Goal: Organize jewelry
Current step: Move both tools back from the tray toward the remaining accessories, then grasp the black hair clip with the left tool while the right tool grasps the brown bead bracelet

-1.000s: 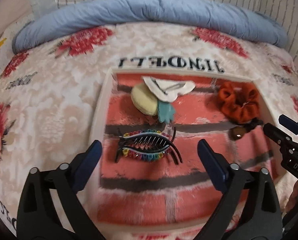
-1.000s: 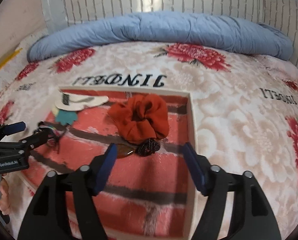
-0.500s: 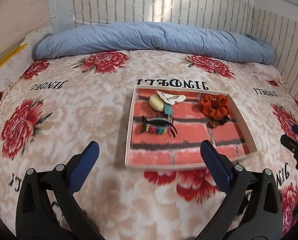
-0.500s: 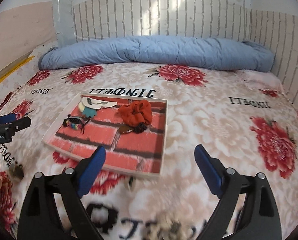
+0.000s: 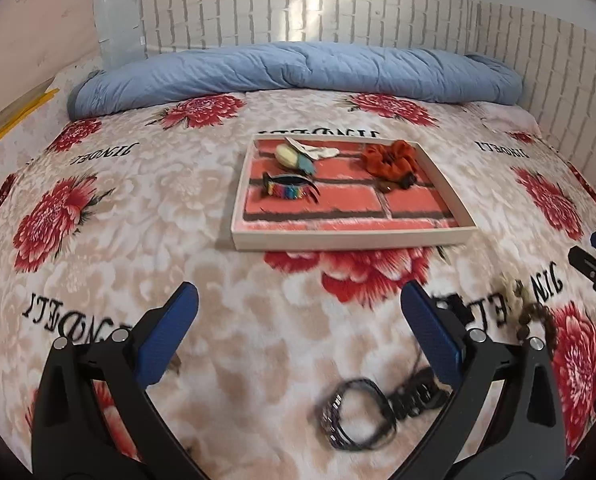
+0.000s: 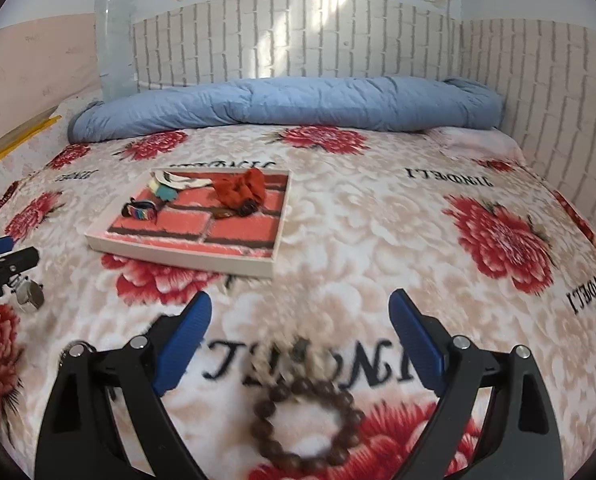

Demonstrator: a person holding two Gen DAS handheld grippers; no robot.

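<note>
A shallow tray (image 5: 350, 238) with a red brick-pattern lining lies on the flowered bedspread; it also shows in the right wrist view (image 6: 178, 254). It holds a rainbow hair claw (image 5: 288, 190), an orange scrunchie (image 5: 390, 160), a cream and teal clip (image 5: 294, 156) and a dark hair tie (image 5: 396, 185). A black watch or bracelet (image 5: 354, 416) lies blurred on the bedspread below my open, empty left gripper (image 5: 298, 334). A brown bead bracelet (image 6: 306, 424) lies just under my open, empty right gripper (image 6: 300, 340).
A rolled blue quilt (image 5: 298, 70) lies along the head of the bed by a white brick-pattern wall. A small round silver piece (image 6: 30, 296) lies on the bedspread by the left gripper's tip in the right wrist view. The wall runs down the right side.
Both grippers have pulled back from over the tray toward the near end of the bed. The tray now looks small and far, and the watch and bead bracelet have come into view.
</note>
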